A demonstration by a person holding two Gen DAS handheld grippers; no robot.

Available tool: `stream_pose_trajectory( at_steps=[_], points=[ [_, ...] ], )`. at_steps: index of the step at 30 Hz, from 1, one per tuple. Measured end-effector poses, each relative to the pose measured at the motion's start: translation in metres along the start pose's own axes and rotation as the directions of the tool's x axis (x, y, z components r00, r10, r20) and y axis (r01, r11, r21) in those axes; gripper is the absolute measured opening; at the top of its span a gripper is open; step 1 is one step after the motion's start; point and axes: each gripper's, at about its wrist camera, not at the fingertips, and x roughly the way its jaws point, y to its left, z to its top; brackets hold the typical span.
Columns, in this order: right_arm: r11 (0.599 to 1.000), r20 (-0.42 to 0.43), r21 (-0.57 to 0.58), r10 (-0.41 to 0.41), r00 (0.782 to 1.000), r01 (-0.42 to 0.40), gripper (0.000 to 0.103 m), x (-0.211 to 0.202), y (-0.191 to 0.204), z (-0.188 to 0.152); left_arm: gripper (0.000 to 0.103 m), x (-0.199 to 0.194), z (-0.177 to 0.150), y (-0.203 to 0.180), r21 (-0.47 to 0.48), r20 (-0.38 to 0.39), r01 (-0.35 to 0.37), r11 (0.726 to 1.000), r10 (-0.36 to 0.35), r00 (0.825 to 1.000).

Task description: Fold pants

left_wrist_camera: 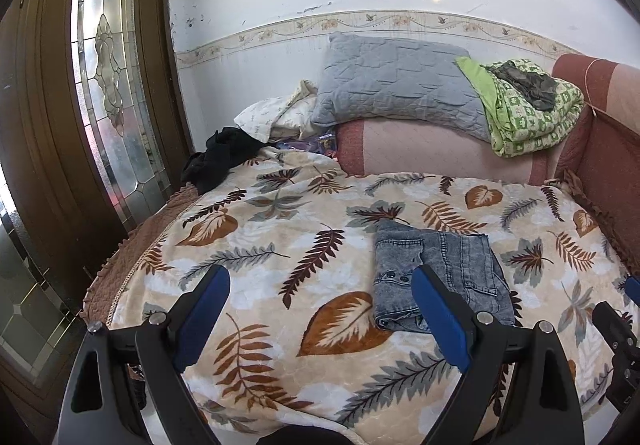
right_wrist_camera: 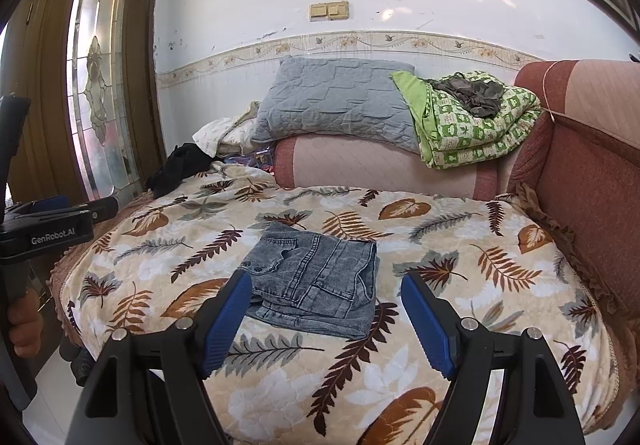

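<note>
Pants [right_wrist_camera: 316,285], grey washed denim, are lying folded into a compact, roughly square bundle on the blanket [right_wrist_camera: 440,385], with 2 dark rivets showing at the bundle's 9 o'clock corner and stitched seams running across the top. From the bundle, the grey quilted pillow [right_wrist_camera: 336,101] is sitting at 12 o'clock, propped on a pink bolster, and a green patterned quilt [right_wrist_camera: 472,129] is resting folded at 1 o'clock. A crumpled black cloth [right_wrist_camera: 176,165] is lying at 10 o'clock by the wooden door. The blanket is looking plush, printed with brown and grey leaves and ferns.

Right gripper [right_wrist_camera: 326,321] is hovering just short of the bundle's near edge, its ribbed blue pads spread wide and empty. Left gripper [left_wrist_camera: 320,321] is hanging at the bundle's 8 o'clock, its pads also standing wide apart and gripping nothing, its right pad overlapping the denim in view; whether they touch is unclear.
</note>
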Motion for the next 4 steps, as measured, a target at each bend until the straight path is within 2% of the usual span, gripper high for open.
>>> stream_pose_trajectory(
  at_steps=[4],
  points=[
    [1.000,-0.001,-0.003,0.000,1.000,0.000,0.080,0.0008,0.0004,-0.0005,0.092,0.0025,-0.0003,0.0013,-0.013,0.002,0.027,1.000,-0.027,1.000]
  ],
)
